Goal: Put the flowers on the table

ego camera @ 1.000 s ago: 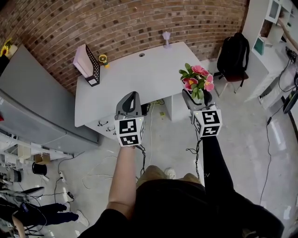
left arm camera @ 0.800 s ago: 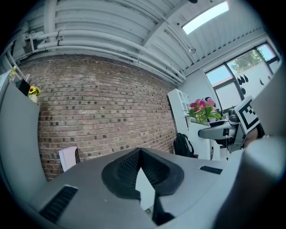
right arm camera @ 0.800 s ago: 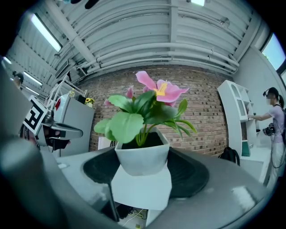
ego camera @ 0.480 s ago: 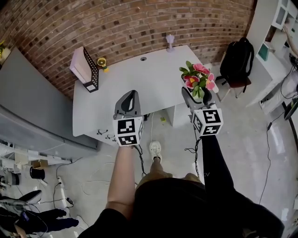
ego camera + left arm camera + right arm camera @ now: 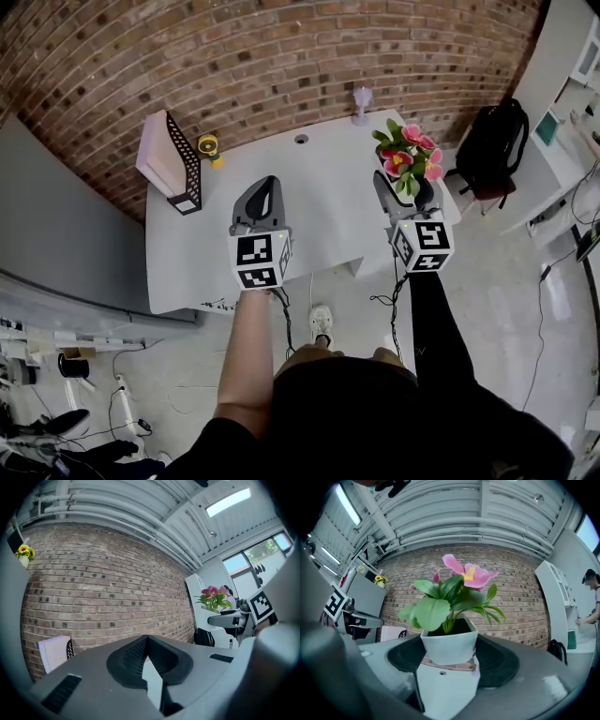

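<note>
Pink flowers (image 5: 408,157) with green leaves stand in a small white pot (image 5: 449,644). My right gripper (image 5: 412,192) is shut on the pot and holds it upright above the right part of the grey-white table (image 5: 323,178). In the right gripper view the pot sits squeezed between the jaws of the right gripper (image 5: 449,656), and the pink flowers (image 5: 466,576) rise above it. My left gripper (image 5: 265,195) hangs over the table's middle, shut with nothing in it. The left gripper (image 5: 147,639) shows its jaw tips touching, and the flowers (image 5: 213,595) appear off to its right.
A pink box in a black mesh holder (image 5: 171,155) and a small yellow object (image 5: 208,145) stand at the table's back left. A small purple lamp (image 5: 361,97) stands at the back edge by the brick wall. A black backpack (image 5: 494,141) rests on a chair at the right.
The person has stepped toward the table. Both grippers, which were over the floor in front of it, now hang above the tabletop. The pot stays held in the right gripper.
</note>
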Demonstrator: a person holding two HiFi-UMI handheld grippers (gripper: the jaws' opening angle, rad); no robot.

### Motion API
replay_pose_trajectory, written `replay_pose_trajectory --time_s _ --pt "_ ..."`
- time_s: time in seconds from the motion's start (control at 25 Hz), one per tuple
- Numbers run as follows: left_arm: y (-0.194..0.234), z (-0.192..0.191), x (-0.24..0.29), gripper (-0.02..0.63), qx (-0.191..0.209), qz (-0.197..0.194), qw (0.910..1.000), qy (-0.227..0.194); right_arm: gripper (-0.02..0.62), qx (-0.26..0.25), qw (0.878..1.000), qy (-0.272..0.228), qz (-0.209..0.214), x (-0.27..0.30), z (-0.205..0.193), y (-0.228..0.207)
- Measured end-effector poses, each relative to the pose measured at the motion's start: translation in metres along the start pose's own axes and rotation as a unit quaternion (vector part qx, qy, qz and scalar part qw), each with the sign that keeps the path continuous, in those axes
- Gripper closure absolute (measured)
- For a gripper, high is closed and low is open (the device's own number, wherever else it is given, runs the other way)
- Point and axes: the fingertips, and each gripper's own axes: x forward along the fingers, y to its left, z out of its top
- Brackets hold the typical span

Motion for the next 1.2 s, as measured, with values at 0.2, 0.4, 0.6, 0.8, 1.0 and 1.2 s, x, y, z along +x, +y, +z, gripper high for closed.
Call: replay_pose_trajectory --time_s 0.2,0.4,0.6,0.8,1.0,1.2 --pt "0.032 0.004 0.058 0.600 0.005 -0.013 0.9999 -0.005 0.262 -0.015 1.000 0.005 -0.003 0.066 -0.007 -0.003" --pt "0.056 0.000 0.104 0.600 0.008 -0.023 0.9997 -0.002 0.262 -0.008 1.000 0.016 -0.003 0.115 -0.022 -0.003" --pt "0.066 -0.013 0.140 0.600 0.015 -0.033 0.9993 0.008 0.262 -0.007 0.999 0.032 -0.002 0.149 -0.041 -0.007" --pt "0.068 -0.024 0.166 0.600 0.015 -0.046 0.9988 0.011 0.262 -0.011 0.999 0.053 0.000 0.172 -0.065 -0.012" --pt "0.067 -0.040 0.190 0.600 0.009 -0.048 0.9986 0.020 0.262 -0.011 0.996 0.085 0.011 0.195 -0.099 -0.019" --pt "0.066 -0.059 0.213 0.600 0.005 -0.048 0.9984 0.029 0.262 -0.006 0.992 0.118 0.033 0.226 -0.143 -0.020"
